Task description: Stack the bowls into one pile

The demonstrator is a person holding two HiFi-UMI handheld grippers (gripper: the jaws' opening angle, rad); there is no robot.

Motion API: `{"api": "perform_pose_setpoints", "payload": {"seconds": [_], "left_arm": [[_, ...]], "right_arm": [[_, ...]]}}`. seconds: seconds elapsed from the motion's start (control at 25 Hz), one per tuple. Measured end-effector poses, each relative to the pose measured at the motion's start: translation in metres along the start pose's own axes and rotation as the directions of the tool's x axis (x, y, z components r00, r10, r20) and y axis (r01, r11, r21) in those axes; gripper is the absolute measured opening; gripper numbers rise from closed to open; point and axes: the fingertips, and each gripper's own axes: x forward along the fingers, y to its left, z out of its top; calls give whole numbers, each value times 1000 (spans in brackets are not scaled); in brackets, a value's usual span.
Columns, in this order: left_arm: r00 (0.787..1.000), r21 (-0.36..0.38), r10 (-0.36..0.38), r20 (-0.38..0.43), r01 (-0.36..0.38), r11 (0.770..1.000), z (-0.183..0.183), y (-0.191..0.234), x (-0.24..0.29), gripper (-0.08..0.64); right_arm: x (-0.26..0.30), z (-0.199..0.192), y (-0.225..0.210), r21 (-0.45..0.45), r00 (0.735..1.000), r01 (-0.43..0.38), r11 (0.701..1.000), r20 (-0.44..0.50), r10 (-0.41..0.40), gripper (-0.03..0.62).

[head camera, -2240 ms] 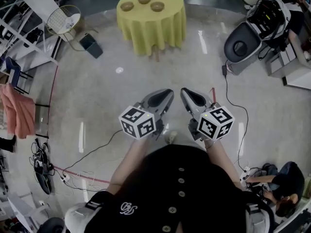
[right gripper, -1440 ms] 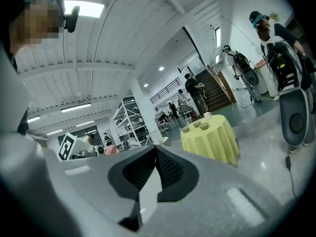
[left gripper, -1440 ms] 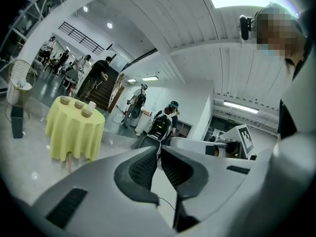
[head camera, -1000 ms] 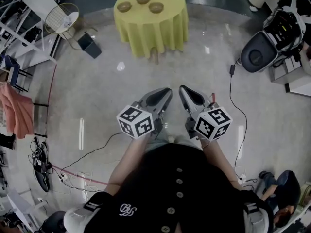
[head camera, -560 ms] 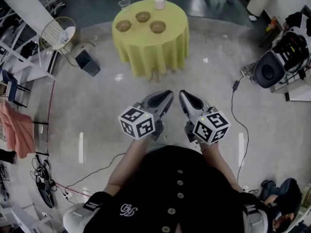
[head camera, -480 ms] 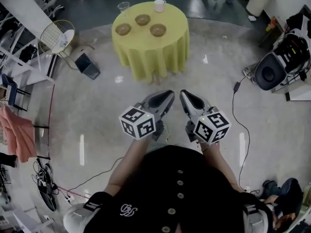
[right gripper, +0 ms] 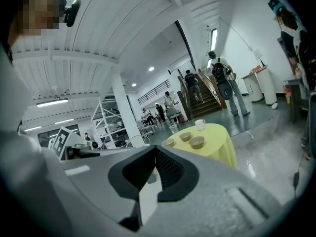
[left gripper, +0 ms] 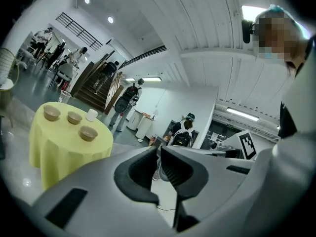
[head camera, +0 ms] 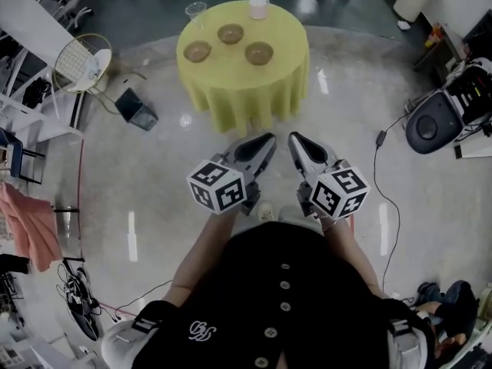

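Three brown bowls stand apart on a round table with a yellow cloth [head camera: 242, 91]: one on the left [head camera: 197, 51], one at the back [head camera: 230, 33] and one on the right [head camera: 259, 52]. The left gripper view shows the same bowls [left gripper: 51, 113] [left gripper: 74, 117] [left gripper: 88, 133]. They are small in the right gripper view [right gripper: 197, 142]. My left gripper [head camera: 267, 138] [left gripper: 159, 149] and right gripper [head camera: 295, 138] [right gripper: 154, 149] hang side by side in front of my body, short of the table. Both are shut and hold nothing.
A white mug [head camera: 258, 8] and a glass [head camera: 195, 11] stand at the table's far edge. On the floor are a wire chair [head camera: 81, 56], a dark box [head camera: 136, 108], a black machine [head camera: 434, 125] and cables [head camera: 384, 198]. People stand by stairs [left gripper: 106, 78].
The table and bowls have come closer and lower in the head view as I walked toward them. Both grippers stay shut, held together in front of me.
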Motion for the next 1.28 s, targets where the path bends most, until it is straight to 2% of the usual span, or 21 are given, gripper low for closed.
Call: {"api": "perform_pose_setpoints", "payload": {"seconds": [0.16,0.52,0.8,1.28], "left_arm": [[1000,-35,4,-7,-4,999,4,19,2,32],[999,-62,23,-22,-24,998,10,55,26,32],[998,-89,56,-11,-56,994,28,99,58,32],[993,-74,112,-27,-113,991,75,173,132,34]], "right_arm": [[21,-3,-5,-9,998,23,1000,-53,-23,3],[54,3,-40,-1,997,45,999,-68,-45,3],[99,18,-73,-17,996,25,1000,-85,-27,3],[188,59,-152,-12,993,-19,1000,-120,18,3]]}}
